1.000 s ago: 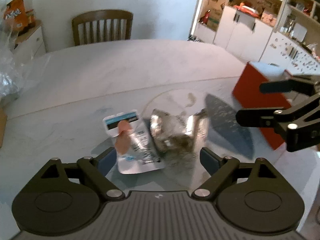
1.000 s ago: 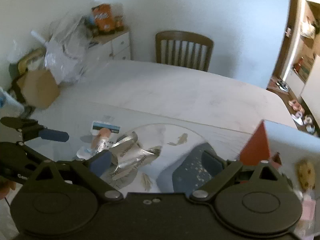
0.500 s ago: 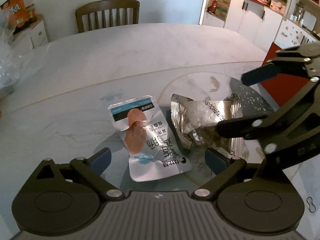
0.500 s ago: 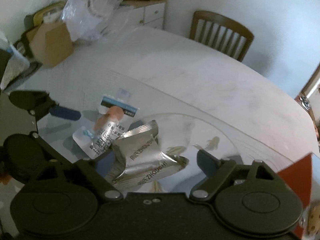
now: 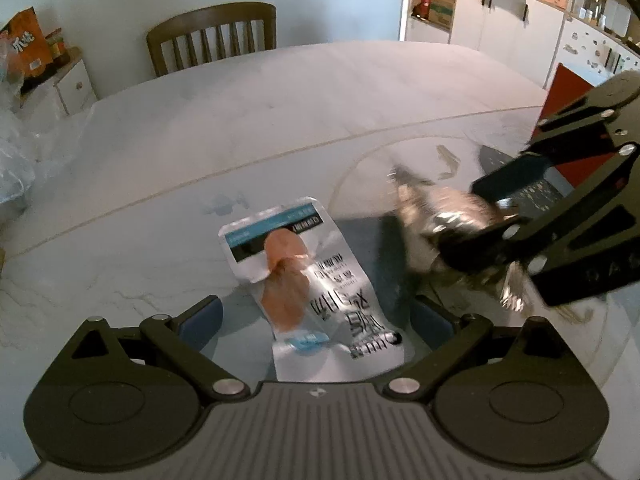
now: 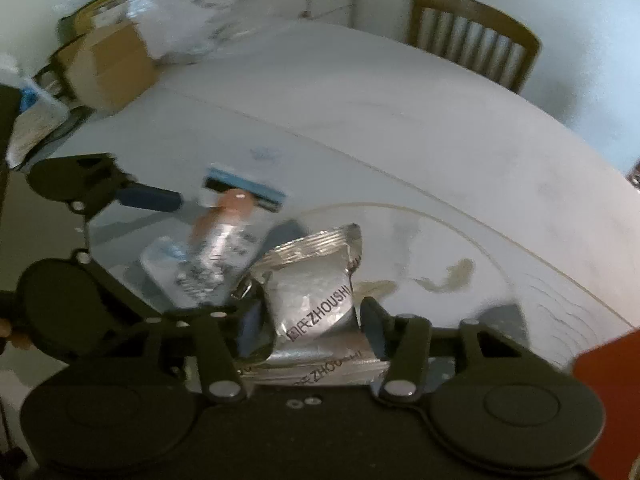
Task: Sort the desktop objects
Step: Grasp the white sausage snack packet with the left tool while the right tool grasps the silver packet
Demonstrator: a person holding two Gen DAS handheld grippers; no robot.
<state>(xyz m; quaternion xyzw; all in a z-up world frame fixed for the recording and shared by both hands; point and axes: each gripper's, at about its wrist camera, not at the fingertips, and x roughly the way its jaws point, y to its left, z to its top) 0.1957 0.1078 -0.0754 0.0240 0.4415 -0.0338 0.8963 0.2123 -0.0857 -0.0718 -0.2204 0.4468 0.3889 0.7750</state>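
Observation:
A crumpled silver foil packet [image 6: 312, 288] lies on the white marble table [image 5: 280, 100], between the fingers of my right gripper [image 6: 312, 318]. The jaws are closing and the pads pinch the packet's sides. In the left wrist view the right gripper [image 5: 460, 220] and the foil packet [image 5: 448, 208] are blurred at the right. A clear sausage packet [image 5: 316, 280] with a blue band lies flat just left of it. My left gripper [image 5: 316, 316] hovers low over it, wide open, one finger on each side and neither touching. The sausage packet [image 6: 216, 240] also shows in the right wrist view.
A red box [image 5: 568, 92] stands at the table's right edge. A wooden chair [image 5: 212, 36] is at the far side. A cardboard box [image 6: 108, 68] and plastic bags [image 5: 16, 152] crowd the left. White cabinets [image 5: 500, 28] stand beyond.
My right gripper came down over the foil packet and its jaws narrowed onto it. The left gripper sank closer to the sausage packet, still wide open.

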